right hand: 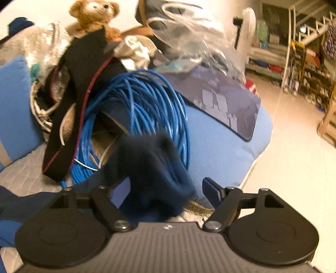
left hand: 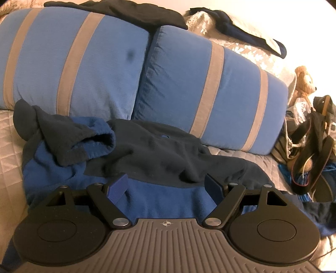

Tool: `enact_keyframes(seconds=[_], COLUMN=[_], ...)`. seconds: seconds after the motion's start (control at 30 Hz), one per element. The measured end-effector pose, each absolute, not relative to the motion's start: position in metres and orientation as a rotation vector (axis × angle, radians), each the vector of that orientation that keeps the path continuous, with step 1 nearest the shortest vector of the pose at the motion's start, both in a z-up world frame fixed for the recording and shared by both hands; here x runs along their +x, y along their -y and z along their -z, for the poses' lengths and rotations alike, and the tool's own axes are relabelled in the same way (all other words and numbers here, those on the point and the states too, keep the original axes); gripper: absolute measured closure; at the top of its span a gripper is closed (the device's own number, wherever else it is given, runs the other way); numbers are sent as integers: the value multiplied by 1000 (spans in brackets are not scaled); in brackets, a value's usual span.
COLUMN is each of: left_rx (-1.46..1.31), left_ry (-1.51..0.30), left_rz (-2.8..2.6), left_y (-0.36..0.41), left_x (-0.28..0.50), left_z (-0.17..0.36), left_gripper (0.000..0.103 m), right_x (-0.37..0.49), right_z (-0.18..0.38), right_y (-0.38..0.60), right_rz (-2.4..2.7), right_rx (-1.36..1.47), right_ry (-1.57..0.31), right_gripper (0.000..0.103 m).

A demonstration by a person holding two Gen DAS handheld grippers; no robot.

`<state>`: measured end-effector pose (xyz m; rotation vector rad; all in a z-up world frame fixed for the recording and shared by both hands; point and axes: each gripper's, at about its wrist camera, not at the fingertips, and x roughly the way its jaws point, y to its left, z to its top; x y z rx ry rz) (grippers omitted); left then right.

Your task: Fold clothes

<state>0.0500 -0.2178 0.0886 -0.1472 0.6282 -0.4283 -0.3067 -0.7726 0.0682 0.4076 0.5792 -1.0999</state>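
fleece flat on bed | L gripper fingers spread | R gripper fingers spread, sleeve loose between

Two big blue cushions with grey stripes stand side by side at the back of a sofa. The seat has a pale quilted cover on it. A silvery leafy throw lies behind the cushions. At the end of the sofa sits a brown teddy bear, up above a pile of stuff: a coil of blue cable, a black strap with red edging and clear plastic wrap. Past the sofa arm the floor is pale and bare. White shelves full of colourful things stand far off. The light is warm and yellow.
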Motion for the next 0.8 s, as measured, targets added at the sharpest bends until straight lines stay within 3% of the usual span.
enact_keyframes(seconds=[0.2, 0.47, 0.6, 0.8], left_rx=[-147, -148, -143, -123], left_ry=[-626, -630, -633, -631], left_rz=[434, 432, 437, 441], left_y=[217, 217, 218, 221], left_x=[50, 50, 51, 50], left_z=[-89, -89, -88, -88], left_gripper=[23, 23, 23, 23], right_x=[-291, -291, -321, -345], right_z=[-80, -56, -50, -44], right_y=[730, 734, 755, 771], right_rz=[968, 994, 1026, 977], right_rx=[280, 158, 206, 260], right_ry=[-604, -627, -558, -540], right_gripper=[11, 12, 14, 25])
